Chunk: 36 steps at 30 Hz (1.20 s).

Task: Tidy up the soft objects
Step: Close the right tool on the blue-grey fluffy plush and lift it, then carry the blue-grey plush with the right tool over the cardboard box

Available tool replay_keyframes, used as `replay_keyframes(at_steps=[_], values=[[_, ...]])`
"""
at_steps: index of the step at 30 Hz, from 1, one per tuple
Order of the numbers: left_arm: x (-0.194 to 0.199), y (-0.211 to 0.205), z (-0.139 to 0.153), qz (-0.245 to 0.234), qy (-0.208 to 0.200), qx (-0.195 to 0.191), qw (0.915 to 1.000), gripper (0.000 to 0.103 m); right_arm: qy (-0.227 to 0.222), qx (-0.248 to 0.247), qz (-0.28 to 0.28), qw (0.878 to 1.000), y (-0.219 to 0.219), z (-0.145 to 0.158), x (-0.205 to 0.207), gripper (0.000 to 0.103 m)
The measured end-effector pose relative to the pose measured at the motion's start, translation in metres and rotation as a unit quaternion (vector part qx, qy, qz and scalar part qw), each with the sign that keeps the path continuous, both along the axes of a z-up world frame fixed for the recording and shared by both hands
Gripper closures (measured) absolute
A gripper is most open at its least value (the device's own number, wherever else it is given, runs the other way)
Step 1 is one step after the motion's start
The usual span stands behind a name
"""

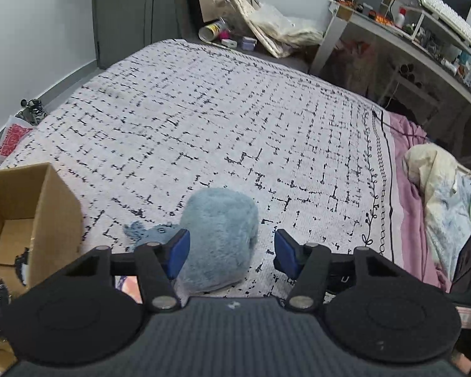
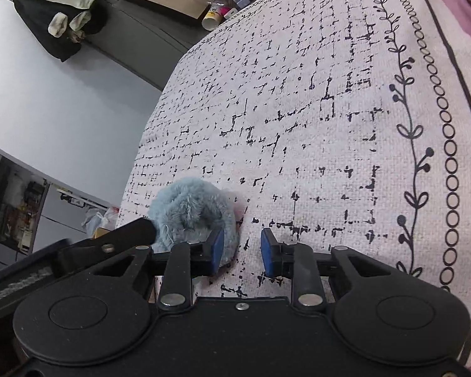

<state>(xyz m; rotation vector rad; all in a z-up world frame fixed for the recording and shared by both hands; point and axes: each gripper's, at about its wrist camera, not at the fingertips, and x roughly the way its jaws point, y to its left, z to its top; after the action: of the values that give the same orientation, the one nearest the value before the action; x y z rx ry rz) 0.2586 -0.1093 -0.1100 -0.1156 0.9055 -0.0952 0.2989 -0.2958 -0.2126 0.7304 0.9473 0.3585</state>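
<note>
Blue plush toy on bed, both tongs released.
My left tongs straddle it (cardboard box just left); right tongs beside it, empty.

We saw 1 soft object, a fluffy pale blue plush toy, lying on the white, black-flecked bedspread in the lower centre of the left wrist frame. Its rounded body stood up as a plump mound, and a small tufted part stuck out to its left. In the right wrist frame it sat at lower left, near the bed's edge.
</note>
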Motion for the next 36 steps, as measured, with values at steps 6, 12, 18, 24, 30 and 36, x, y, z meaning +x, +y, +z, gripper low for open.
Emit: replay_keyframes(at_steps=[6, 12, 18, 24, 30, 36], values=[[0.013, 0.0, -0.022, 0.01, 0.017, 0.017, 0.9996, 0.044, 0.002, 0.015, -0.013, 1.0, -0.005, -0.006, 0.005, 0.077], [0.018, 0.008, -0.034, 0.019, 0.024, 0.015, 0.9994, 0.055, 0.002, 0.035, -0.006, 0.999, -0.004, -0.012, 0.015, 0.075], [0.016, 0.017, -0.035, 0.023, 0.01, 0.003, 0.9997, 0.07, 0.006, 0.072, 0.004, 0.997, 0.001, -0.017, 0.02, 0.075], [0.015, 0.028, -0.033, 0.024, 0.014, -0.033, 0.9991, 0.072, 0.003, 0.094, 0.019, 0.995, 0.008, -0.017, 0.02, 0.071], [0.009, 0.031, -0.026, 0.01, 0.015, -0.062, 0.9979, 0.073, 0.01, 0.094, 0.019, 0.995, 0.011, -0.02, 0.019, 0.072], [-0.001, 0.042, -0.015, 0.015, 0.008, -0.071, 0.9973, 0.073, -0.02, 0.069, 0.044, 0.996, 0.02, 0.001, 0.008, 0.087]])
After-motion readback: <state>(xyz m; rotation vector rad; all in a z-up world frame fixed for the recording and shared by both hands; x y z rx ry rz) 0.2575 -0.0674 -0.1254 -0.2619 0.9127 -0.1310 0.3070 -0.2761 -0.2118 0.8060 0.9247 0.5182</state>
